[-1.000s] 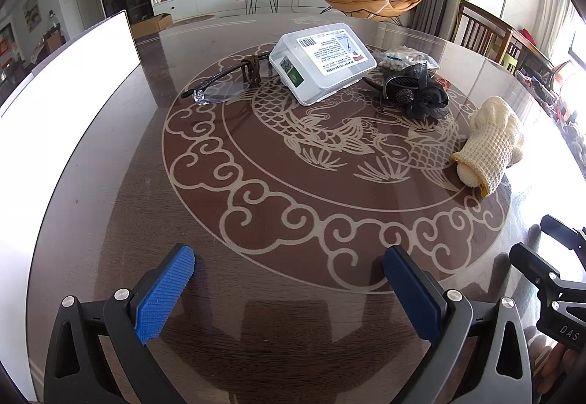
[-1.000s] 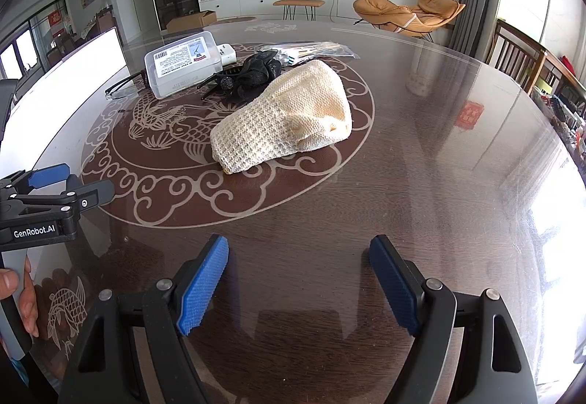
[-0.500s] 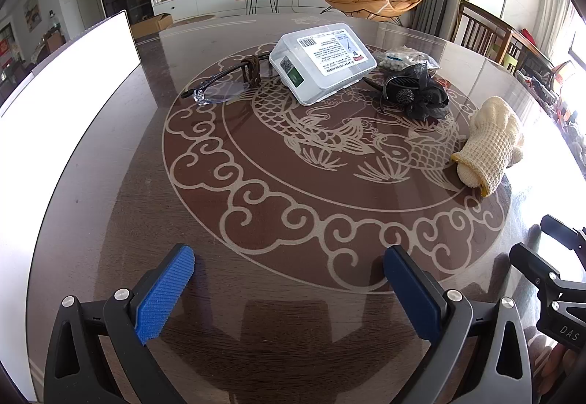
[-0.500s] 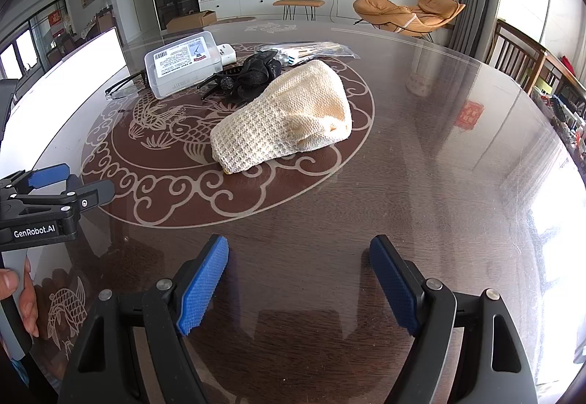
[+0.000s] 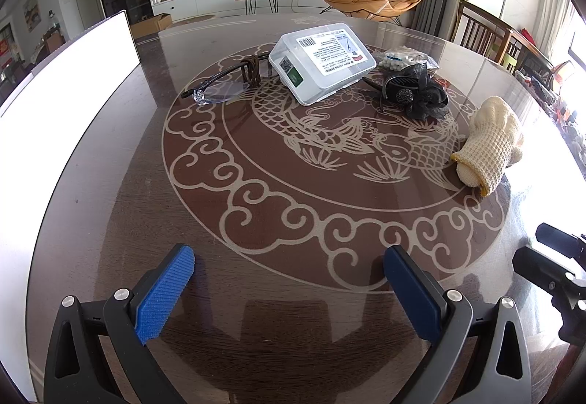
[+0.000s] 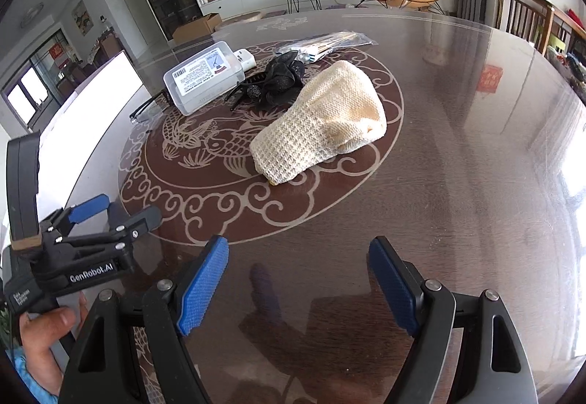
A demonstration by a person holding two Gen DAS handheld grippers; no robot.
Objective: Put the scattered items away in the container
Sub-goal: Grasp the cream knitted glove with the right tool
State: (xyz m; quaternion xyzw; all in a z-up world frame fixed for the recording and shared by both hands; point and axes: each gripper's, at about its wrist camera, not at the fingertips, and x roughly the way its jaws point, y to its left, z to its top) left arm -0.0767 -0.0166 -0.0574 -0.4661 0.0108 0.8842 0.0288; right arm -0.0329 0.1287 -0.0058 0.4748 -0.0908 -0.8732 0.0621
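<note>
A clear lidded plastic box (image 5: pixel 322 61) (image 6: pixel 203 76) with a printed label sits at the far middle of the table. Around it lie glasses (image 5: pixel 219 89), a black flower hair clip (image 5: pixel 415 92) (image 6: pixel 273 83), a bag of white beads (image 5: pixel 403 58), a packet of sticks (image 6: pixel 326 41) and a cream knitted mitt (image 5: pixel 489 145) (image 6: pixel 322 127). My left gripper (image 5: pixel 289 279) is open near the table's front edge, nothing between its blue pads. My right gripper (image 6: pixel 298 275) is open too, well short of the mitt. The left gripper (image 6: pixel 110 210) also shows in the right wrist view.
A white board (image 5: pixel 62 103) stands along the table's left side. Wooden chairs (image 5: pixel 490 34) stand at the far right. The dark round table (image 5: pixel 110 184) has a glossy top with a fish pattern. A hand (image 6: pixel 44 338) holds the left gripper's handle.
</note>
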